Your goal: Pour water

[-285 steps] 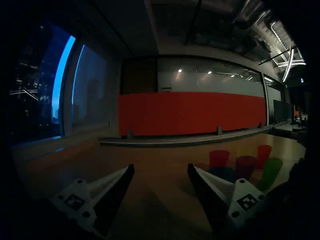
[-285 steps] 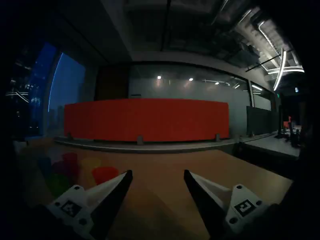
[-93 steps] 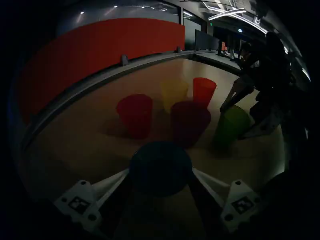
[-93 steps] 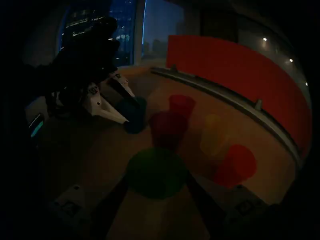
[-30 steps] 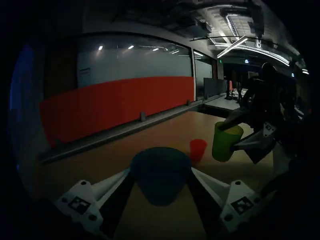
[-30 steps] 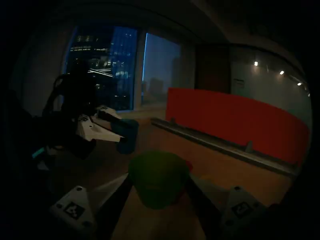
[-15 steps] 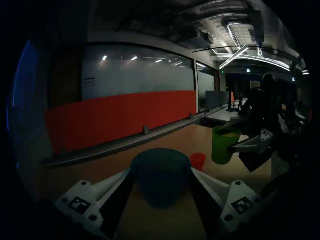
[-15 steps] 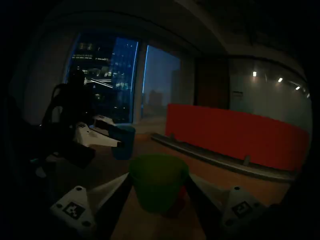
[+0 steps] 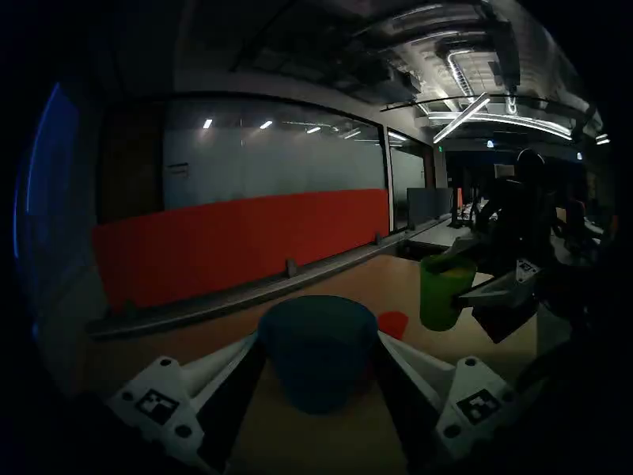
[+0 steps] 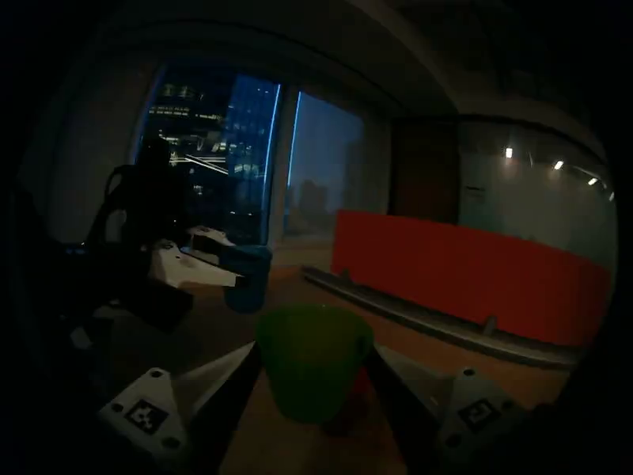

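**Blue cup (image 9: 318, 356) and green cup (image 10: 315, 362): one in each pair of jaws**

Item 1, blue cup. I am gripping it with my left gripper (image 9: 318, 339). The jaws are clenched on it, with one finger pressing each side just below the rim. It is sitting upright with its mouth facing up. The right gripper view is showing it from farther off, in front of the dark window (image 10: 237, 158).

Item 2, green cup. I am gripping it with my right gripper (image 10: 312, 348). The jaws are clamped the same way, one finger on each flank. It is also standing upright. The left gripper view is showing it off to the right, apart from the blue cup and not touching it.

Contents of both cups: I cannot tell, as the room is too dim to see any water.

Item 3, bench (image 9: 340, 277). The wooden top is lying beneath both cups, and both appear to be raised off it.

Item 4, orange cup (image 9: 392, 323). It is standing on the bench and showing between the two held cups in the left gripper view.

Item 5, surroundings. A red partition (image 9: 237, 237) is running along the far edge of the bench, with glass above it. Strip lights (image 9: 463, 117) are glowing on the ceiling.
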